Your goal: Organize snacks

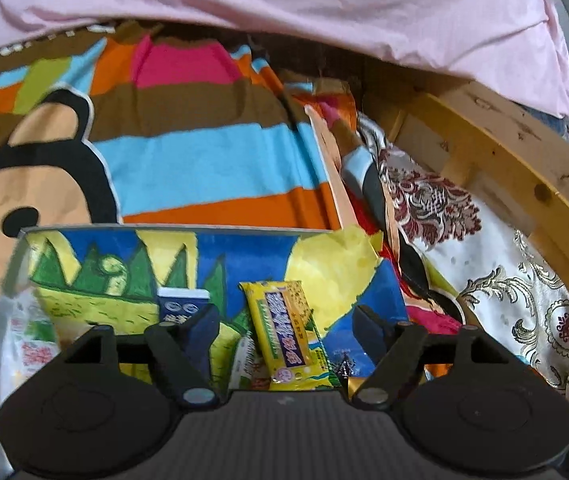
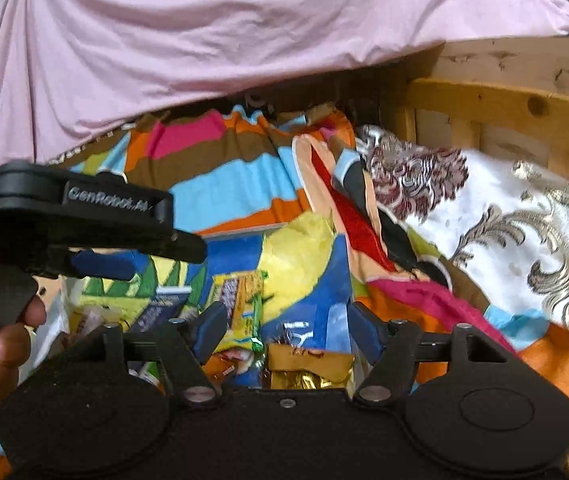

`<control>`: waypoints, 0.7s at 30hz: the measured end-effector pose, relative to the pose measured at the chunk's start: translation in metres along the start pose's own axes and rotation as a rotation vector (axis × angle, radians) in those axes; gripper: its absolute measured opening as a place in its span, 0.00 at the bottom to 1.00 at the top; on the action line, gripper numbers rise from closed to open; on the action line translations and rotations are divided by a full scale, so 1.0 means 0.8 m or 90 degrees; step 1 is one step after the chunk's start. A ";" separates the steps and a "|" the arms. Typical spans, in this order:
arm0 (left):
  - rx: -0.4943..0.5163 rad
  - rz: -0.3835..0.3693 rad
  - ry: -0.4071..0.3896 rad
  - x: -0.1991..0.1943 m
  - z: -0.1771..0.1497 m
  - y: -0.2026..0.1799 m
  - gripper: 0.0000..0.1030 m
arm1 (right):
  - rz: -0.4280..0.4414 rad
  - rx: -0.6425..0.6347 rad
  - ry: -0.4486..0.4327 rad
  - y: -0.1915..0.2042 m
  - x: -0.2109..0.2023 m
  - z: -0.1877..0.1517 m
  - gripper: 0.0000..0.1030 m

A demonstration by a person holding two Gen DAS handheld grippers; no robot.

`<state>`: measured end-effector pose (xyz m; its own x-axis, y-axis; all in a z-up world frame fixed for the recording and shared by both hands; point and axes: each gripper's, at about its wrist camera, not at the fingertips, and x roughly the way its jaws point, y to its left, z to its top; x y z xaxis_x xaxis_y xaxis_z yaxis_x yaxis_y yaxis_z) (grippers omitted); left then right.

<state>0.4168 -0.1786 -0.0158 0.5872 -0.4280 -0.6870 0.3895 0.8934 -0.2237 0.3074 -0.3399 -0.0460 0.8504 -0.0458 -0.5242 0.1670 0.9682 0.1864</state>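
A box (image 1: pixel 84 227) with a grey rim and a painted blue, yellow and green lining sits on the bed and holds several snack packets. A yellow packet (image 1: pixel 284 332) lies in its middle, beside a dark blue packet (image 1: pixel 182 304) and a white packet (image 1: pixel 24 344) at the left wall. My left gripper (image 1: pixel 284 320) hangs open over the yellow packet, its pads clear of it. In the right wrist view my right gripper (image 2: pixel 288 330) is open above a gold-brown packet (image 2: pixel 308 364), with the yellow packet (image 2: pixel 244 304) just left. The left gripper (image 2: pixel 156 256) also shows there, held by a hand (image 2: pixel 4 340).
The box rests on a striped blanket (image 1: pixel 204 160) with a cartoon bear (image 1: pixel 36 168). A pink sheet (image 1: pixel 284 8) hangs behind it. A floral brocade cloth (image 1: pixel 504 280) and a wooden bed rail (image 1: pixel 524 168) lie to the right.
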 end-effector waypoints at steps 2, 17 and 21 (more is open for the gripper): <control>0.004 0.005 -0.014 -0.013 0.001 0.002 0.79 | 0.004 0.002 -0.015 0.000 -0.010 0.005 0.73; 0.004 0.067 -0.101 -0.133 -0.031 0.031 0.97 | 0.042 -0.026 -0.078 0.021 -0.104 0.014 0.94; -0.001 0.079 -0.122 -0.167 -0.051 0.041 0.98 | 0.057 -0.043 -0.109 0.030 -0.134 0.013 0.99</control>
<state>0.3221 -0.0861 0.0405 0.7545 -0.3329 -0.5656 0.3050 0.9410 -0.1470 0.2251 -0.3142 0.0234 0.9335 0.0057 -0.3586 0.0582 0.9842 0.1671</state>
